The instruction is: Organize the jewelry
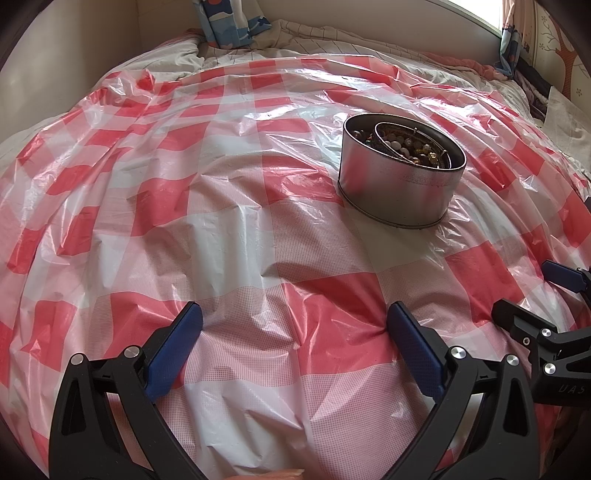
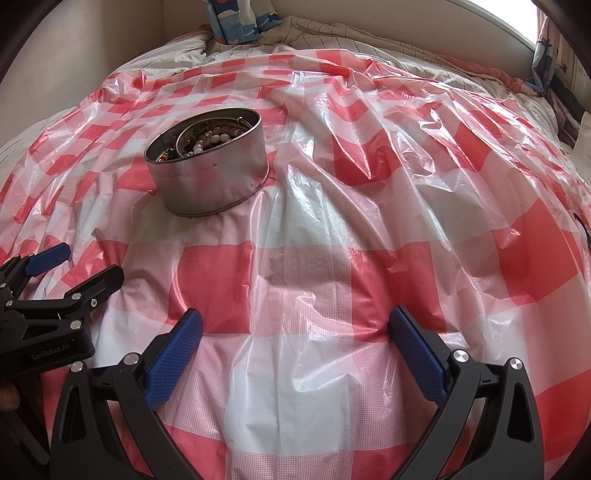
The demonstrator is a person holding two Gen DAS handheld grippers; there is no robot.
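Observation:
A round silver tin (image 1: 399,192) (image 2: 210,181) stands on a red-and-white checked plastic sheet (image 1: 229,229) (image 2: 369,240) spread over a bed. A smaller metal ring or lid (image 1: 388,127) (image 2: 207,123) leans inside it over a heap of beaded jewelry (image 1: 406,142) (image 2: 212,140). My left gripper (image 1: 295,317) hovers open over the sheet, well short of the tin and left of it. My right gripper (image 2: 295,321) is open too, nearer than the tin and to its right. Each gripper shows at the edge of the other's view, as the right gripper (image 1: 535,295) and the left gripper (image 2: 70,266). Nothing is between either pair of fingers.
Rumpled striped bedding (image 1: 332,40) (image 2: 369,40) and a blue patterned pillow (image 1: 229,22) (image 2: 240,22) lie at the far end by the wall. A curtain and window (image 1: 513,44) sit at the far right. The sheet is wrinkled and shiny.

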